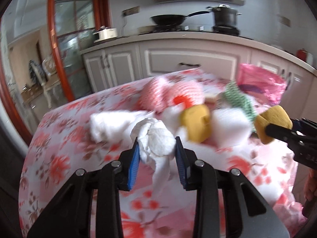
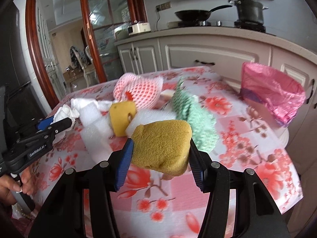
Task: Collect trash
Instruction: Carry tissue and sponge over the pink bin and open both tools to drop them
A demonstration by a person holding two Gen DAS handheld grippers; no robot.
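Note:
My left gripper (image 1: 156, 148) is shut on a crumpled white tissue (image 1: 156, 140) and holds it above the floral tablecloth (image 1: 63, 138). My right gripper (image 2: 160, 150) is shut on a yellow sponge (image 2: 162, 142), also held above the table; it shows at the right of the left wrist view (image 1: 273, 125). On the table lie a second yellow sponge (image 2: 121, 117), white foam sheets (image 2: 95, 119), a pink foam net (image 2: 138, 93) and a green foam net (image 2: 194, 119). A bin lined with a pink bag (image 2: 271, 93) stands at the table's far right.
Grey kitchen cabinets (image 2: 198, 51) run behind the table, with a black pan (image 2: 194, 14) and a pot (image 2: 249, 10) on the stove. A wood-framed glass door (image 2: 65, 45) is at the left. The person's hand (image 2: 11, 186) holds the left gripper's handle.

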